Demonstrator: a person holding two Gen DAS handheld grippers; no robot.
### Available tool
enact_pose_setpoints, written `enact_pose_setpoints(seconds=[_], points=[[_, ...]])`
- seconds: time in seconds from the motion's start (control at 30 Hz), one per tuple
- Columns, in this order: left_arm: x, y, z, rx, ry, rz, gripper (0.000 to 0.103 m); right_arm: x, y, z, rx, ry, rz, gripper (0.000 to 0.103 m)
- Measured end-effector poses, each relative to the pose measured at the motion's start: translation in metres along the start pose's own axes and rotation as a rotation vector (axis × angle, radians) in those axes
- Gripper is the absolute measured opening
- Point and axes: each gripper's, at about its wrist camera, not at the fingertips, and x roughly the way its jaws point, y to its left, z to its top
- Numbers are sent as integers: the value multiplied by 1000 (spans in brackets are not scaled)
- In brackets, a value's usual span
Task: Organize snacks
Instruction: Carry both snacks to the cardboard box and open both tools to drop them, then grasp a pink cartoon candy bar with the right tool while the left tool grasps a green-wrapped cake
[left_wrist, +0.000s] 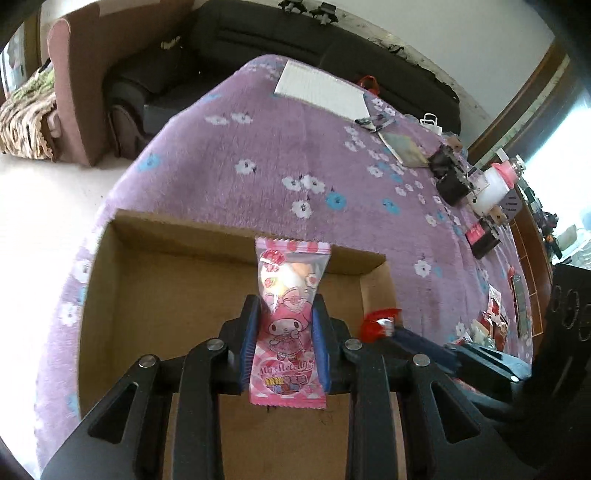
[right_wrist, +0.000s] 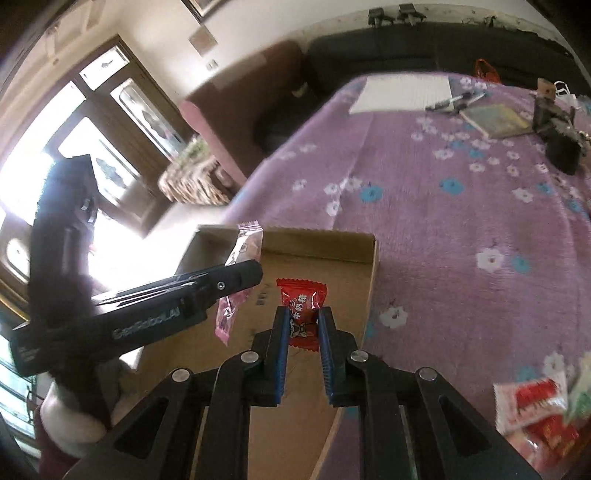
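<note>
My left gripper (left_wrist: 284, 306) is shut on a pink My Melody snack packet (left_wrist: 288, 321) and holds it above the open cardboard box (left_wrist: 110, 280). My right gripper (right_wrist: 303, 314) is shut on a red wrapped candy (right_wrist: 303, 310), also above the box (right_wrist: 369, 280), near its right wall. In the right wrist view the left gripper (right_wrist: 255, 275) comes in from the left with the pink packet (right_wrist: 242, 254) in it. In the left wrist view the red candy (left_wrist: 380, 325) shows at the right, held by the right gripper.
The box lies on a purple flowered blanket (left_wrist: 295, 155). More red and white snack packets (right_wrist: 535, 410) lie on the blanket to the right. A white notepad (left_wrist: 321, 90), a book (left_wrist: 404, 147), pens, black items and a white bottle (left_wrist: 491, 188) lie farther back.
</note>
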Motion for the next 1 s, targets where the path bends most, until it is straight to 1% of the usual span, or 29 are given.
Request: enact_pose_setpoints(seconds=[0.07,0.1,0.13,0.17,0.2,0.27,0.3,0.37,0.47,0.5,0.53,0.57,0.63,0.7,0.8,0.83,0.9,0.93,1.0], points=[[3,0,0,0,0,8,24,11,-2,0,-7,16,-16,16],[4,0,0,-1,-1,9,26,15,-3,1,-16,16,-26,17],[4,0,1,-7,-1,7,30,17,-2,2,-26,13,-34,20],[4,2,1,-17,1,4,34,19,-2,2,-37,6,-47,20],[3,3,1,-27,-1,5,40,19,-1,2,-45,1,-51,20],[-1,4,1,-34,-14,17,41,16,2,3,-53,-5,-51,25],[-5,5,0,-35,-23,25,41,11,2,3,-52,-14,-46,27],[-16,5,-2,-45,-45,28,41,-2,1,4,-45,-35,-25,28],[-37,1,-11,-58,-73,7,41,-36,-6,1,-38,-85,-15,30],[-44,-3,-16,-55,-84,-4,41,-49,-11,-3,-35,-100,-20,34],[-51,-8,-20,-49,-92,-14,42,-65,-20,-9,-29,-118,-30,37],[-57,-14,-25,-42,-97,-28,44,-74,-26,-14,-24,-128,-37,38],[-64,-24,-35,-36,-104,-56,54,-99,-49,-29,-4,-147,-66,39],[-69,-37,-45,-33,-106,-85,59,-114,-68,-44,11,-148,-90,39],[-68,-64,-58,-4,-92,-127,59,-129,-99,-72,44,-128,-132,39],[-67,-73,-61,11,-85,-130,59,-131,-108,-77,57,-123,-135,39],[-58,-96,-68,56,-61,-132,59,-137,-125,-94,98,-120,-134,39],[-51,-108,-71,83,-41,-128,59,-139,-132,-102,112,-119,-127,42],[-39,-128,-77,123,-12,-126,58,-141,-141,-111,118,-111,-110,42]])
